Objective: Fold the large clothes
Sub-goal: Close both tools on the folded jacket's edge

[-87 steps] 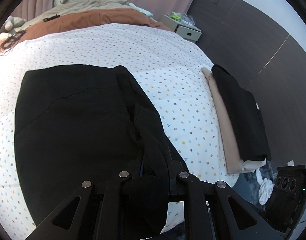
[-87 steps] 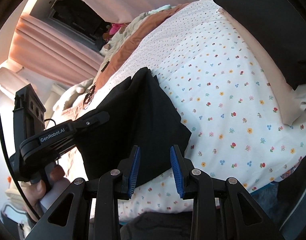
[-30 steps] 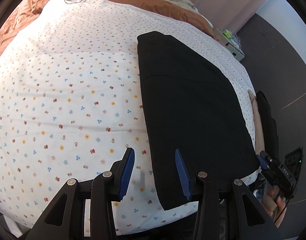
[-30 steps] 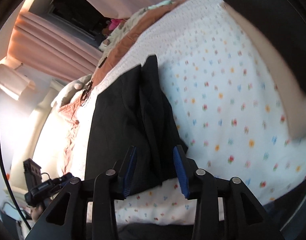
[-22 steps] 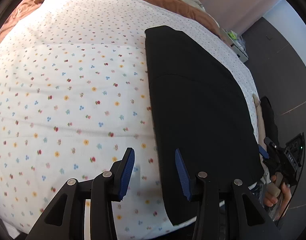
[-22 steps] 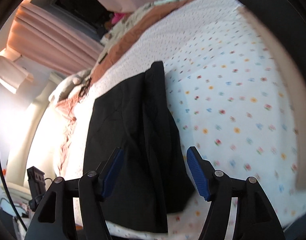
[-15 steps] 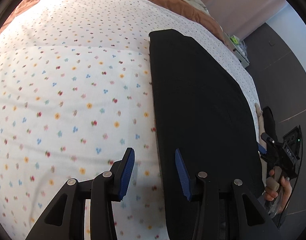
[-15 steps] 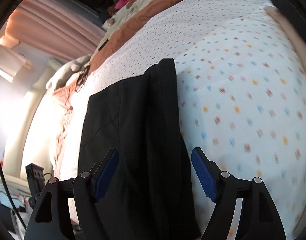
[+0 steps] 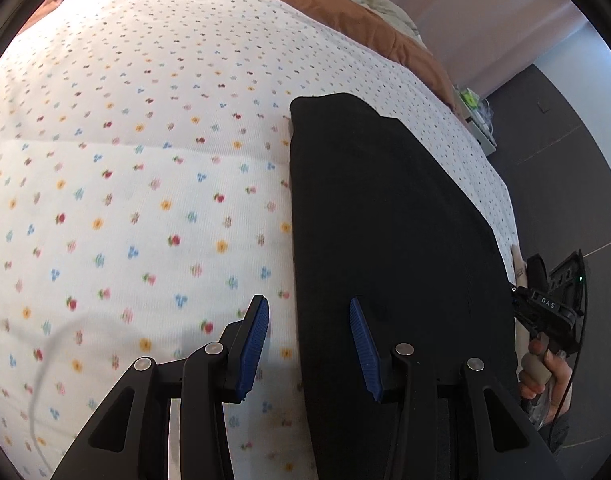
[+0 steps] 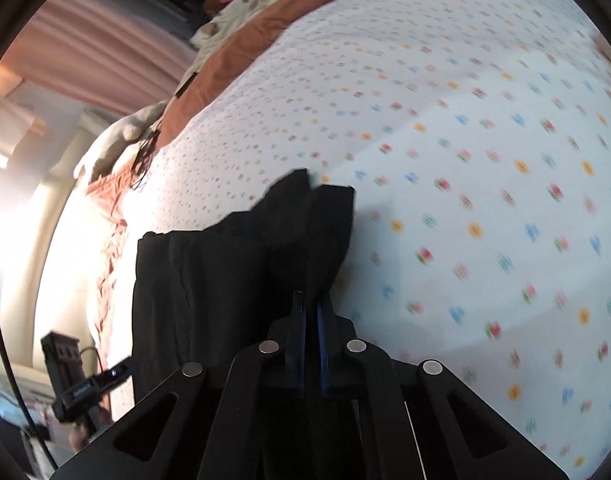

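Because the black garment (image 9: pixel 393 240) is soft, limp cloth, we judge it light but floppy: it will sag and slide out of shape unless we take it by an edge or corner where the layers stack up, and it will probably drag a little on the textured floral bedspread (image 9: pixel 145 200). It lies folded into a long narrow strip on the bed, with its near end at the bed's edge in front of us.

Our right gripper (image 10: pixel 310 320) is clamped tight on the garment's near right corner, with bunched cloth pinched between the blue pads, and a peak of fabric stands up just ahead of the fingers. It points steeply down toward the bed.

Our left gripper (image 9: pixel 309 344) stands partly open and holds nothing. Its right finger is over the black cloth, its left finger over the bedspread, so the garment's left edge runs between them. It too tilts well downward. For a clean next fold we would want this gripper to close on that left edge, matching the right one.
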### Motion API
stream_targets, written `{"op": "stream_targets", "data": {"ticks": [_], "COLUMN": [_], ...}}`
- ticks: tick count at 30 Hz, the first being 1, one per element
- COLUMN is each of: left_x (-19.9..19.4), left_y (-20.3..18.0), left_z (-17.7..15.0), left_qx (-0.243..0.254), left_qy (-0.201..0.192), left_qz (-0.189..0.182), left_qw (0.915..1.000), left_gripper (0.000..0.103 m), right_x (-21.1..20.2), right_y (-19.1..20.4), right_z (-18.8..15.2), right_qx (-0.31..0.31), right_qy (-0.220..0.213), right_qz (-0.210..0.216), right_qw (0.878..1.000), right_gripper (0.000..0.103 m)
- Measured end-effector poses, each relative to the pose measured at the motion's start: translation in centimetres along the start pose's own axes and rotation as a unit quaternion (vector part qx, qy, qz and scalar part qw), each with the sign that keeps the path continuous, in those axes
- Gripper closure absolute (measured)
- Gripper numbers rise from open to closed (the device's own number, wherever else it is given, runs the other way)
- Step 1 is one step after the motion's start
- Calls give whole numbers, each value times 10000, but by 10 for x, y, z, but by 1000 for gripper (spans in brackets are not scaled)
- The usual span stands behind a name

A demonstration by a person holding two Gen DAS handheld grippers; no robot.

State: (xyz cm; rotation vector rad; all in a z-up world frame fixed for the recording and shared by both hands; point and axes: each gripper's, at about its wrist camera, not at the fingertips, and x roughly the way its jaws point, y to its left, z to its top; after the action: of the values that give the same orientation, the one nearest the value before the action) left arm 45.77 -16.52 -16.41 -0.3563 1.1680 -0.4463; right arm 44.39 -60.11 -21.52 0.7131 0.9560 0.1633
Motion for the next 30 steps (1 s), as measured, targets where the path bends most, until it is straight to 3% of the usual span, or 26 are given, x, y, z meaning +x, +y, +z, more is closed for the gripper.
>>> {"op": "stream_targets", "data": {"ticks": [7, 11, 12, 13, 14, 16, 19, 23, 26, 30], "left_x": [5, 11, 12, 12, 12, 12, 12, 11, 11, 13], "left_y": [-1, -11, -14, -16, -18, -22, -29, -23, -11, -4], "left_z": [8, 6, 6, 6, 6, 5, 5, 6, 7, 6], "left_qx": [-14, 99, 129, 154, 176, 248, 365, 318, 112, -45], "left_qy": [-21, 10, 6, -2, -4, -1, -14, -7, 55, 90], "left_qz": [-280, -294, -261, -233, -220, -177, -93, -108, -290, -367], "left_qw": [9996, 9995, 9996, 9996, 9996, 9995, 9993, 9994, 9995, 9993], "left_gripper": [59, 59, 59, 59, 59, 59, 59, 58, 50, 49], "right_x": [8, 20, 19, 14, 9, -4, -19, -14, 2, 17], "right_y": [17, 23, 22, 22, 22, 25, 24, 12, -3, -12], "right_z": [23, 28, 27, 26, 25, 25, 24, 22, 13, 3], "right_qx": [-243, -273, -245, -252, -273, -383, -479, -369, -181, -80], "right_qy": [-54, 195, 220, 204, 155, -52, -79, 302, 808, 1056], "right_qz": [196, -268, -323, -357, -363, -356, -80, 244, 717, 1167], "right_qw": [9995, 9991, 9989, 9988, 9988, 9986, 9988, 9986, 9940, 9875], "right_gripper": [99, 95, 90, 73, 49, 30, 26, 11, 11, 11]}}
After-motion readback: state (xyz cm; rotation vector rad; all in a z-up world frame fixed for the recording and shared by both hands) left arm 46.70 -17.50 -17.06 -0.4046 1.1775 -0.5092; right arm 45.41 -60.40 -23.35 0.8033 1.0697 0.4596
